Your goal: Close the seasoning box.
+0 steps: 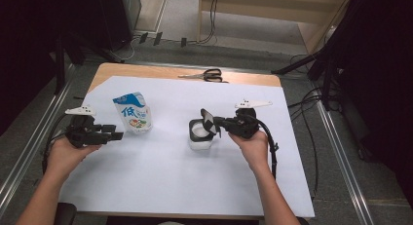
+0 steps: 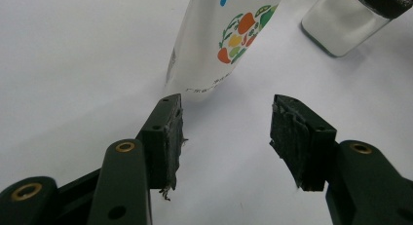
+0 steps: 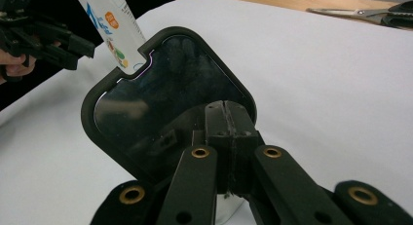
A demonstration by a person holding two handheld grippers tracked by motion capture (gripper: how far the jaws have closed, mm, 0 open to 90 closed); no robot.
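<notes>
Right gripper (image 1: 213, 123) has its jaws closed together on the edge of the black lid (image 3: 165, 108), which belongs to the clear square container (image 1: 200, 137). In the right gripper view the two pads meet at the lid's lower edge, and the lid stands tilted up with its glossy inner face toward the camera. In the high view the lid is raised at the right side of the container's mouth, leaning over it; whether it is hinged to the rim cannot be told. The container stands near the middle of the white sheet (image 1: 160, 186) and holds a white substance, seen through its wall in the left gripper view (image 2: 341, 25).

Left of the container, a white and blue pouch (image 1: 133, 112) with printed characters and a vegetable picture stands upright on the sheet, well apart from the container.

Left gripper (image 1: 118, 135) is held at the left side of the sheet, pointing right toward the pouch. Its jaws stand apart with nothing between them; in the left gripper view the pouch's lower edge (image 2: 214, 54) lies just beyond the tip of the left-hand pad, not touching it.

At the far edge, on the bare wooden table (image 1: 146, 71), a pair of black-handled scissors (image 1: 207, 75) lies flat, well apart from everything else.
</notes>
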